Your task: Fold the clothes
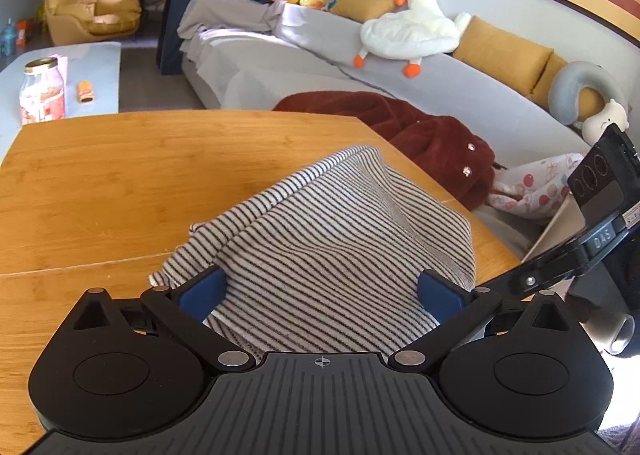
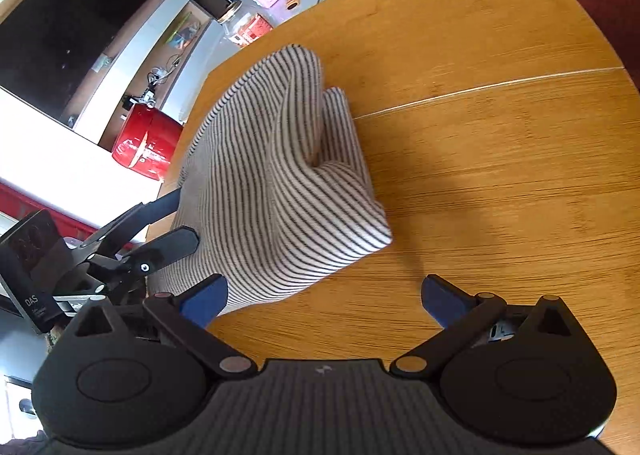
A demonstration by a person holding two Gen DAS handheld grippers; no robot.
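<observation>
The left claw [image 1: 320, 291] is seen spread wide, its blue pads [image 1: 202, 291] set either side of a bunched striped garment [image 1: 320, 231] that fills the gap between them; whether the pads press the cloth cannot be told. The right claw [image 2: 324, 295] is likewise held wide apart, with only its left pad [image 2: 204, 297] against the edge of the same garment [image 2: 280, 183] and bare wood between the pads otherwise. The garment is heaped in folds on the wooden worktop [image 1: 100, 183], near its edge. Beyond the worktop, a dark red fleece [image 1: 432, 135] is draped over a grey sofa [image 1: 460, 87], on which a white toy goose [image 1: 412, 27] is rested.
</observation>
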